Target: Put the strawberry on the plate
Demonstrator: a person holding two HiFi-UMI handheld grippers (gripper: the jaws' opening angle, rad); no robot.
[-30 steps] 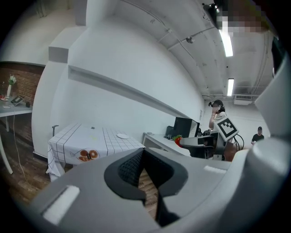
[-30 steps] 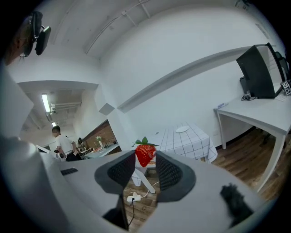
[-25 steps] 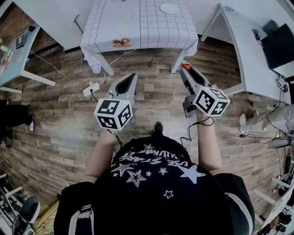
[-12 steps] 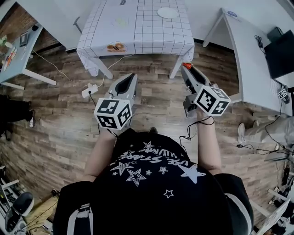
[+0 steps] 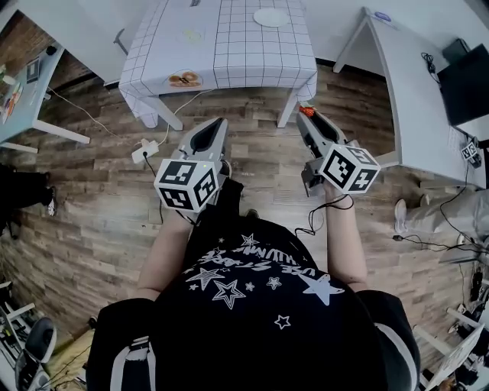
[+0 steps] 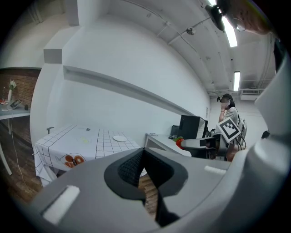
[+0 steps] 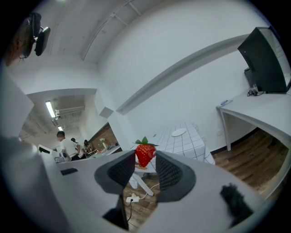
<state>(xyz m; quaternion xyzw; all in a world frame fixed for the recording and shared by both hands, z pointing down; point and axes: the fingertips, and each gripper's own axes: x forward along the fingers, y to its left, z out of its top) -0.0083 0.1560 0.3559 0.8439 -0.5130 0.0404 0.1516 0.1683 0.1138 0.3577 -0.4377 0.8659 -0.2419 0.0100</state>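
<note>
A red strawberry (image 7: 145, 154) with green leaves sits pinched between the tips of my right gripper (image 7: 146, 157), which is shut on it; in the head view the strawberry (image 5: 306, 111) shows as a red spot at the right gripper (image 5: 307, 116) tip, above the wooden floor near the table's front right corner. The white plate (image 5: 271, 17) lies on the far right part of the checked tablecloth table (image 5: 229, 53); the plate (image 7: 178, 132) and the plate (image 6: 120, 138) both look small and far off. My left gripper (image 5: 213, 127) is shut with nothing in it, its tips (image 6: 144, 157) closed together.
A small dish with orange-brown food (image 5: 184, 79) sits near the table's front left edge. A white desk (image 5: 416, 84) with a black monitor (image 5: 464, 72) stands at the right. A power strip and cable (image 5: 145, 150) lie on the floor. People (image 7: 67, 146) stand in the far background.
The person has stepped forward toward the checked table; both grippers are nearer to its front edge. The strawberry stays held in the right gripper.
</note>
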